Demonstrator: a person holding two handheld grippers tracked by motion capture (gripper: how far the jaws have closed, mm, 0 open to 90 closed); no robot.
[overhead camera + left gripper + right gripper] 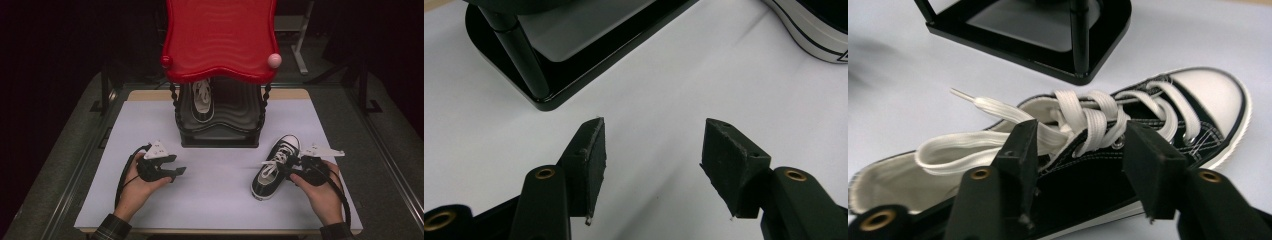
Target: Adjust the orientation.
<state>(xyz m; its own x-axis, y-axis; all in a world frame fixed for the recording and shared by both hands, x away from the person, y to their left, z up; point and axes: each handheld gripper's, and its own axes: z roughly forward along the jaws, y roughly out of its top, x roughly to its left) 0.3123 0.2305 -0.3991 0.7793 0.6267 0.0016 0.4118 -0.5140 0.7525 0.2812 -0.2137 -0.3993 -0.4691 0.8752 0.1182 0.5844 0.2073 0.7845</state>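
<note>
Nearest the high view's camera, two hands come in from six o'clock, each holding a gripper over the white table sheet (220, 195). At about eight o'clock from the table's middle, the left gripper (176, 170) sits low over bare sheet, its jaws spread apart with nothing between them; its own view shows the two black pads (593, 152) hanging over plain white surface. At about four o'clock, the right gripper (290, 166) has reached the black-and-white sneaker (275, 167), which lies on the sheet with its white toe cap pointing toward twelve o'clock. In the right gripper view the jaws straddle the laced upper of the sneaker (1108, 165) around its eyelets, one pad against the loose white laces (998, 131); whether they squeeze it I cannot tell. Farther off, at twelve o'clock, stands the black shoe rack (220, 135) with a red top shelf (220, 40), and a second sneaker (202, 102) rests on its lower shelf.
</note>
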